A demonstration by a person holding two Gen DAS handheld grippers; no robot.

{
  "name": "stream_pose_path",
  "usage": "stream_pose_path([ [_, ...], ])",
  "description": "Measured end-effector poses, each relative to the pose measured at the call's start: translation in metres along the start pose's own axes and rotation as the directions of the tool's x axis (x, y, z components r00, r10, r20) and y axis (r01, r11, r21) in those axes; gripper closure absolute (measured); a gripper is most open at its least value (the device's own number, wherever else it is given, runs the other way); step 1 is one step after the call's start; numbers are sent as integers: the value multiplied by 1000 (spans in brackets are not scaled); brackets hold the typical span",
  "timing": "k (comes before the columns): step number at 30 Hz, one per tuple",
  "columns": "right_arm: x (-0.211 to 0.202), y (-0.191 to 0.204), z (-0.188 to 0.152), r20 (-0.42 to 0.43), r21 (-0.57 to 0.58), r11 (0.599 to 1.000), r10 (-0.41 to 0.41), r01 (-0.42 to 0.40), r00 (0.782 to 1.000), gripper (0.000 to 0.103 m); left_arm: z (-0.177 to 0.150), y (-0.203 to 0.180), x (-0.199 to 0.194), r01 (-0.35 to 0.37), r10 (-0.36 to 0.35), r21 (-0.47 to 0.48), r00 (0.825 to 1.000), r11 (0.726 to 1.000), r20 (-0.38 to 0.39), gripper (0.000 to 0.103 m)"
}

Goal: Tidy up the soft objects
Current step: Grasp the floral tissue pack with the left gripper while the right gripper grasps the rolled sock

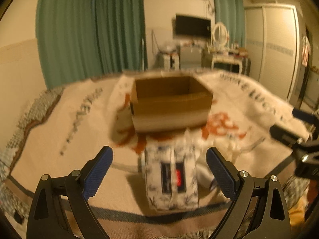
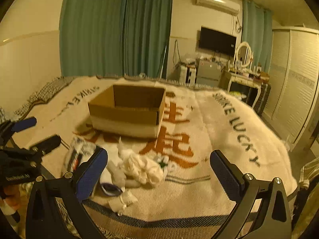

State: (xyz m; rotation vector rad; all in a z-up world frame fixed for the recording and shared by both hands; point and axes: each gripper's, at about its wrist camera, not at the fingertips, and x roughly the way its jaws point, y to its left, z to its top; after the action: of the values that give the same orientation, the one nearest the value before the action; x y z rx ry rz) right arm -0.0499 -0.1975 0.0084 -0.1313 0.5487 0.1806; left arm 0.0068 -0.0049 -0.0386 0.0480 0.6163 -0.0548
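An open cardboard box (image 1: 171, 103) stands on the bed blanket (image 1: 59, 119); it also shows in the right wrist view (image 2: 127, 111). A white tissue pack with a dark leaf print (image 1: 172, 177) stands upright in front of the box, between the fingers of my open left gripper (image 1: 159, 171) but apart from them. In the right wrist view the same pack (image 2: 77, 155) lies left of a pile of white socks and soft cloth (image 2: 139, 169). My right gripper (image 2: 159, 175) is open and empty above the pile.
The blanket (image 2: 219, 139) carries black lettering and orange characters. Teal curtains (image 2: 115, 29), a wall television (image 2: 217, 39), a dressing table (image 2: 245, 75) and a wardrobe (image 2: 295, 79) stand beyond the bed. The other gripper shows at the right edge (image 1: 295, 131) and at the left edge (image 2: 24, 139).
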Motion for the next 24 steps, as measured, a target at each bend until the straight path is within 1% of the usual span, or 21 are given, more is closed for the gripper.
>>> stream_pose_path([
  [3,16,-1,-8,-42,13,1000,17,-16,999,0,-20,-4,25,15,-15,-3,996,1000,-85,8],
  [6,29,2,-14,-69,8,1000,26,-25,997,0,-36,-9,44,43,-44,-8,986,999,-159,8],
  [8,36,2,-17,-84,7,1000,29,-29,996,0,-42,-11,53,57,-58,-9,979,998,-194,8],
  [11,46,4,-20,-108,6,999,33,-32,994,0,-44,-13,63,72,-73,-17,973,997,-219,9],
  [13,52,5,-21,-121,4,999,32,-32,992,0,-43,-12,70,81,-82,-17,971,997,-226,18],
  [16,60,8,-22,-144,-1,999,32,-33,989,0,-40,-10,68,100,-103,-25,971,995,-216,25],
  [17,63,9,-22,-150,-5,999,33,-34,988,0,-39,-8,67,96,-98,-22,973,995,-209,28],
  [21,70,12,-23,-167,-17,999,28,-31,986,0,-32,1,54,55,-57,-16,982,998,-181,31],
  [23,74,13,-22,-166,-19,1000,22,-25,986,1,-23,10,43,50,-54,-32,988,998,-142,31],
  [24,77,12,-21,-172,-13,999,29,-32,985,3,-19,13,39,48,-52,-36,991,998,-126,31],
])
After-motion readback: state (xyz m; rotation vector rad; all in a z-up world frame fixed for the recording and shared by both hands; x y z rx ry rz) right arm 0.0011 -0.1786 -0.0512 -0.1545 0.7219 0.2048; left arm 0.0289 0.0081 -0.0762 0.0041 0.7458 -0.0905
